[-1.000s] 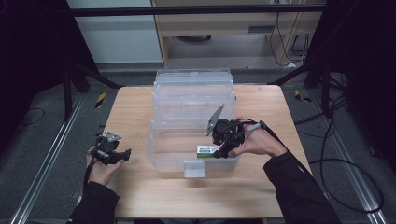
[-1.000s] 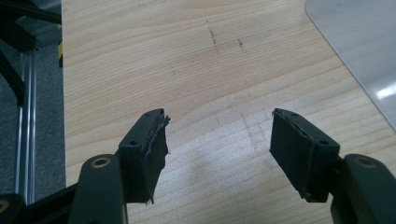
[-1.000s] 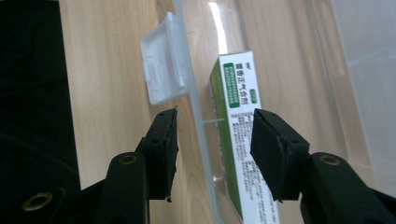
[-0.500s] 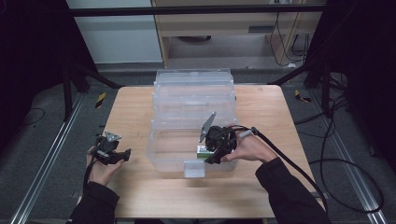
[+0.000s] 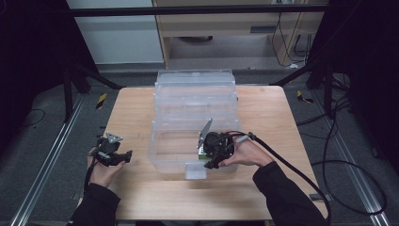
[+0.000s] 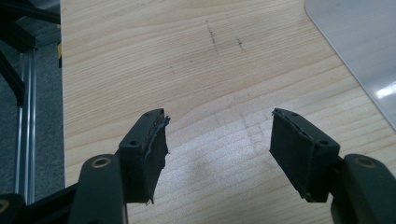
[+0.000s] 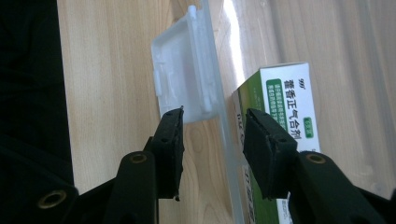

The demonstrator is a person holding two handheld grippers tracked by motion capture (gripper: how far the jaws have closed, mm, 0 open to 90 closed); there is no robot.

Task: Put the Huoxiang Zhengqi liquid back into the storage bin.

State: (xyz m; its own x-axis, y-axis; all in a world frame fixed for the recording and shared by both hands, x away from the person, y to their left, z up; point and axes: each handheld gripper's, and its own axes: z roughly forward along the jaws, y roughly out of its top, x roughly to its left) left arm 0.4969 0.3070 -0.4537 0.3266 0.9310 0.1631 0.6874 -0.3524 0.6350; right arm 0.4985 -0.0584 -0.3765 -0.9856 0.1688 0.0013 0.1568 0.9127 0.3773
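A clear plastic storage box (image 5: 160,141) stands in the middle of the wooden table, its lid (image 5: 195,77) lying open behind it. My right gripper (image 5: 209,162) reaches over the box's front wall (image 7: 224,135). Its jaws have just been closing and straddle that wall with a gap left: one finger is outside by the white latch (image 7: 180,74), the other inside against a green and white carton (image 7: 289,102). The right gripper (image 7: 214,114) is open. My left gripper (image 5: 123,157) rests in a hand at the table's left. The left gripper (image 6: 219,114) stands open over bare wood.
The latch (image 5: 195,170) hangs at the middle of the box's front wall, a short way from the table's near edge. A corner of the clear box (image 6: 359,37) is in the left gripper view. Black cables trail on the floor at the right (image 5: 329,155).
My right gripper has moved left and down along the box's front wall to the latch. Its jaws have narrowed. The left gripper has stayed put.
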